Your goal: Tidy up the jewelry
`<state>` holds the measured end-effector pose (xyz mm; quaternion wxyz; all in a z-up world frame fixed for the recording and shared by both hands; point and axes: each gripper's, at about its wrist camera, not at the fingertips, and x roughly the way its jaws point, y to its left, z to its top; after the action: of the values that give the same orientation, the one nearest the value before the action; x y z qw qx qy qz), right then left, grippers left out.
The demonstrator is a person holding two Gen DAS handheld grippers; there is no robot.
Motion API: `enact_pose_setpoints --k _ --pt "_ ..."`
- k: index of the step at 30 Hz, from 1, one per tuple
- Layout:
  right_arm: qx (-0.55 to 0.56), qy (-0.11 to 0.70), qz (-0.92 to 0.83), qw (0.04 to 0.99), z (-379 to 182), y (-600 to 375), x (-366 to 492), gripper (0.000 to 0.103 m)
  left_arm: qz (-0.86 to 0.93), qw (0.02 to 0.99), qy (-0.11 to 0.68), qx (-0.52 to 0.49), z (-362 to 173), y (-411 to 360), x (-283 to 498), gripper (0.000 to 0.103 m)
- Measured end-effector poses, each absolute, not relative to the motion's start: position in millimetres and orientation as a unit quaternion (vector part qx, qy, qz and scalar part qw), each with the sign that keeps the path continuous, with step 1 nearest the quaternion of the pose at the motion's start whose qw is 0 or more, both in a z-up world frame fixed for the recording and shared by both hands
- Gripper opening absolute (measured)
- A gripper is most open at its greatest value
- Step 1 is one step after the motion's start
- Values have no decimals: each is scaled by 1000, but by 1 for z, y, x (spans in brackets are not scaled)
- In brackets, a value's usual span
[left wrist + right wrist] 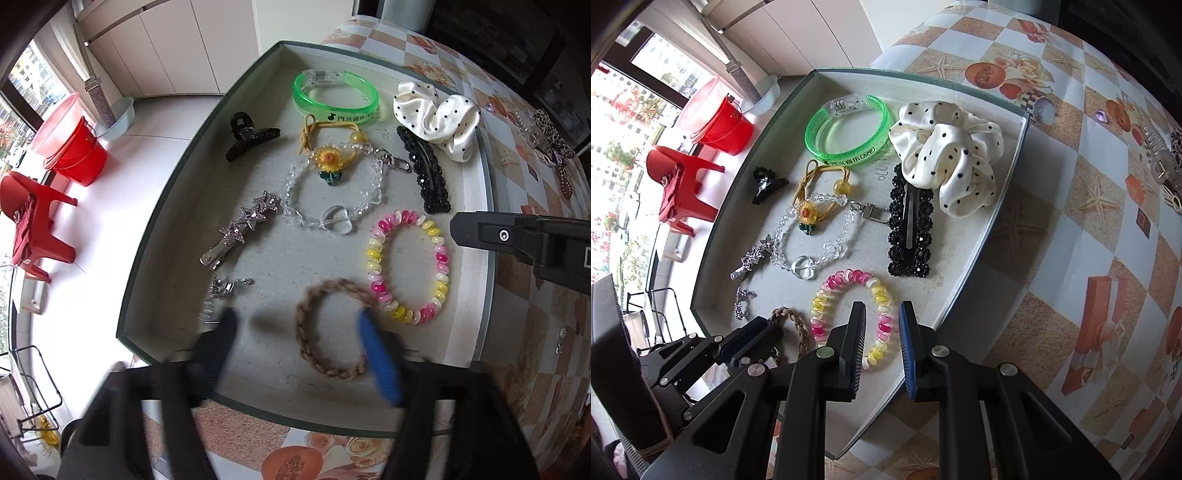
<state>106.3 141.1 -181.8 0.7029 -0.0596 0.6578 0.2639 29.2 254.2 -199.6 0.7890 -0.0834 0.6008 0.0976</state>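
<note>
Left gripper (295, 328): jaws are spread wide, blurred, nothing clamped; one side of the braided tan hair tie (332, 328) lies between them, flat on the tray floor.
Right gripper (882, 343): jaws are parted narrowly, nothing pressed; the pink-and-yellow spiral hair tie (849, 314) is seen below and between the fingers, resting on the tray.
Tray (997, 210): a shallow grey box with dark green rim, set on a checked tablecloth (1089, 122); both ties lie at its near edge.
Deciding relation: more pieces, a leopard-print item (550, 129) among them, lie on the cloth well to the right of the tray, so the right gripper is judged the nearer for fetching them.
Long axes: the black beaded snap clip (908, 225) runs near-to-far; the star barrette (240, 229) lies diagonally.
Other contents: green translucent bangle (846, 129), polka-dot scrunchie (945, 155), clear bead chain (332, 199), sunflower tie (328, 158), black claw clip (251, 136).
Writing: green print on the bangle ends in "APP"; faint handwriting on the tray floor is unreadable.
</note>
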Motion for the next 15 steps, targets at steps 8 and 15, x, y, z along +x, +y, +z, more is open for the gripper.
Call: enact_pose_setpoints --k 8,15 --pt "-52 654 255 710 -171 128 104 20 99 796 591 -83 -192 256 31 90" --pt "-56 653 249 713 -165 128 98 20 104 794 595 -73 -192 255 28 92"
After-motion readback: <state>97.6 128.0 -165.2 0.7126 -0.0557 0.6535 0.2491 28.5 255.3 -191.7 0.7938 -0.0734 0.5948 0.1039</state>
